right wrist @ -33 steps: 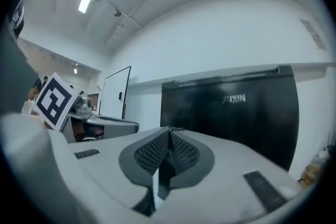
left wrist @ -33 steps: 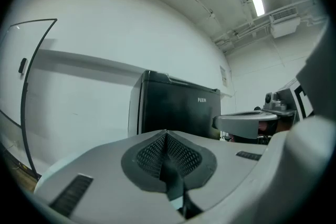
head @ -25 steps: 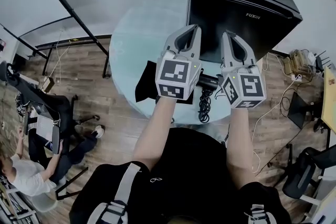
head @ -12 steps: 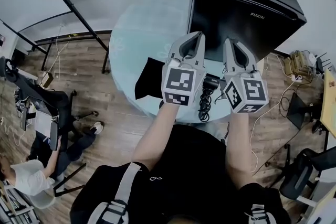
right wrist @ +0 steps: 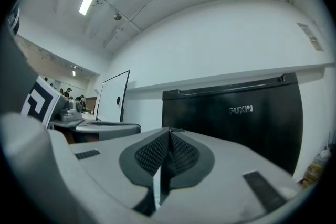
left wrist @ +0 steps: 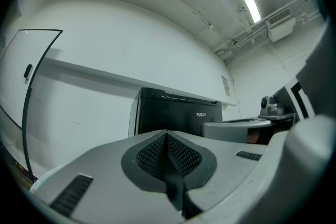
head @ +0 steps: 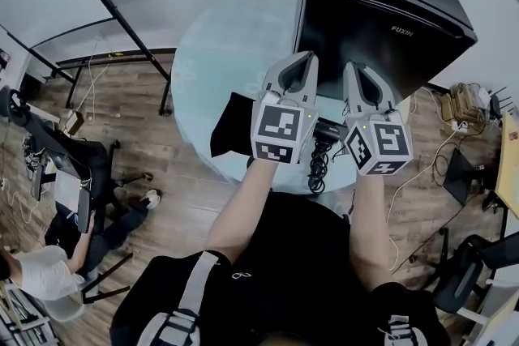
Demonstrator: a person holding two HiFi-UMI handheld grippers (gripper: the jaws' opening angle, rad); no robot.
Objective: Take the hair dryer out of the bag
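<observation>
The hair dryer (head: 328, 128) lies on the round table (head: 211, 53) with its coiled cord (head: 316, 166) at the near edge. The black bag (head: 229, 124) lies flat to its left. Only the head view shows these. The gripper views look over the table at a black cabinet (right wrist: 236, 118). The left gripper (left wrist: 167, 135) and right gripper (right wrist: 169, 134) both have their jaws pressed together on nothing. The floor (head: 174, 174) around the table is wood.

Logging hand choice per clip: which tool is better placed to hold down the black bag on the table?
Left, probably. The bag lies beside the left tool; the right tool hangs beyond the hair dryer. Both are shut and empty.
</observation>
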